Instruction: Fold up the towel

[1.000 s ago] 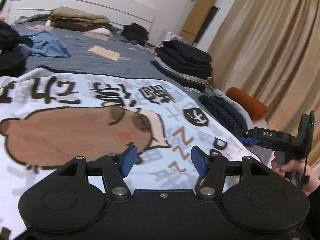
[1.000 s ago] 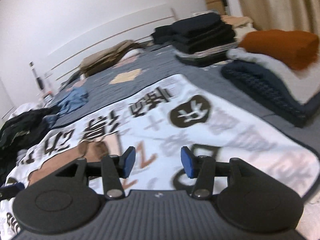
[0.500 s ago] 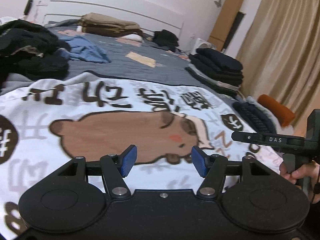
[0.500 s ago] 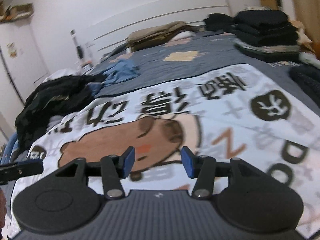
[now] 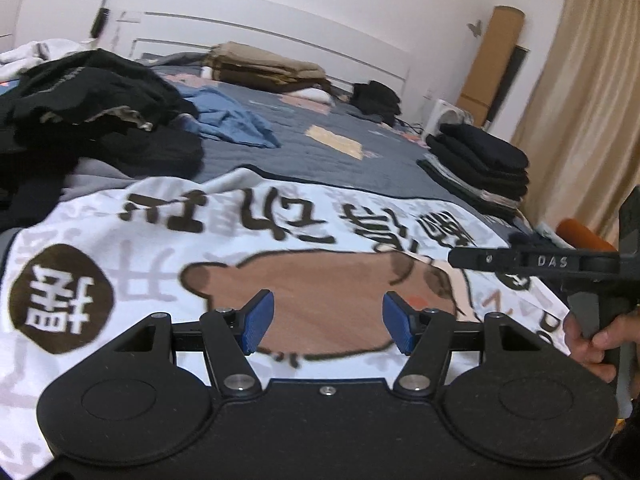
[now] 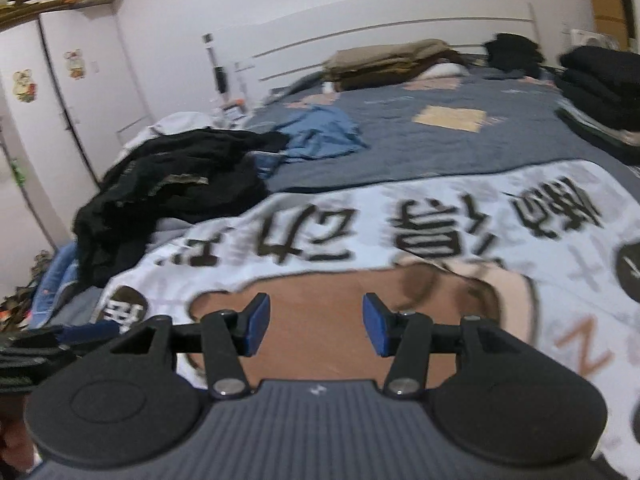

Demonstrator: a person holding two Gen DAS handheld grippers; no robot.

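Note:
A white towel (image 5: 168, 240) with dark characters and a brown cartoon animal lies spread flat on the bed; it also fills the lower half of the right wrist view (image 6: 360, 216). My left gripper (image 5: 328, 322) hovers open above the brown animal print, with nothing between its blue pads. My right gripper (image 6: 316, 330) is open too, over the same brown patch. In the left wrist view the right gripper (image 5: 472, 258) reaches in from the right edge, side on, held by a hand (image 5: 592, 340). Dark parts of the left tool (image 6: 48, 344) show at the left of the right wrist view.
A heap of black clothes (image 5: 92, 108) lies at the towel's far left corner, with a crumpled blue garment (image 5: 236, 120) behind it. Folded dark stacks (image 5: 480, 164) sit at the right by the curtain (image 5: 580, 100). Folded tan items (image 5: 260, 66) rest by the white headboard (image 5: 280, 40).
Both views have swung left across the towel, from its right end with the letters to the brown animal and the black clothes heap. Both grippers stayed open.

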